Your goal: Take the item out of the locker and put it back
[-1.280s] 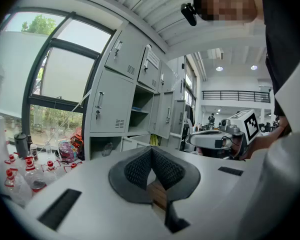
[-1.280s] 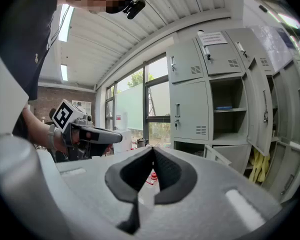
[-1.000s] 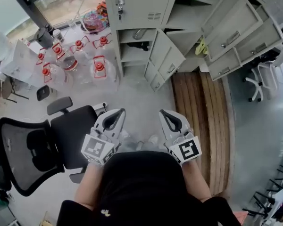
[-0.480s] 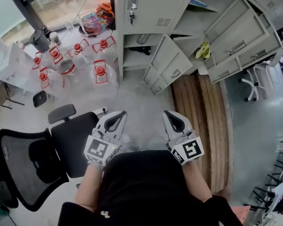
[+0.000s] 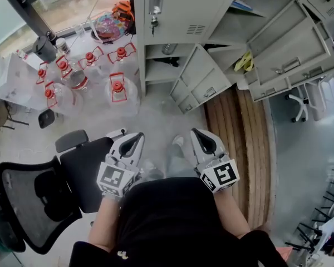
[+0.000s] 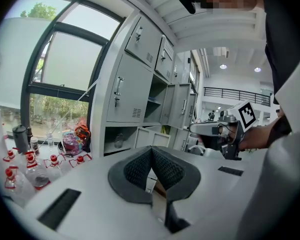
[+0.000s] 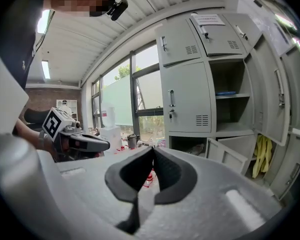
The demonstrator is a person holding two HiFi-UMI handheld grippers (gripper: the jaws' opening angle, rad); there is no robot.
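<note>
A grey locker bank (image 5: 172, 15) stands ahead with several doors swung open. In a low open compartment sits a small clear jar-like item (image 5: 167, 49), which also shows as the jar (image 6: 119, 140) in the left gripper view. A yellow item (image 5: 244, 62) hangs in the compartment to the right, seen as the yellow item (image 7: 262, 156) too. My left gripper (image 5: 136, 139) and right gripper (image 5: 199, 137) are held side by side at waist height, well short of the lockers. The left gripper (image 6: 151, 151) is shut with nothing in it, and so is the right gripper (image 7: 153, 151).
Several water jugs with red caps (image 5: 117, 85) stand on the floor left of the lockers. A black office chair (image 5: 55, 177) is close at my left. A wooden platform (image 5: 234, 143) runs along the right, with a white chair (image 5: 306, 102) beyond it.
Both grippers have drifted a little forward toward the lockers as the person steps; a foot now shows between them. Both stayed shut and empty.
</note>
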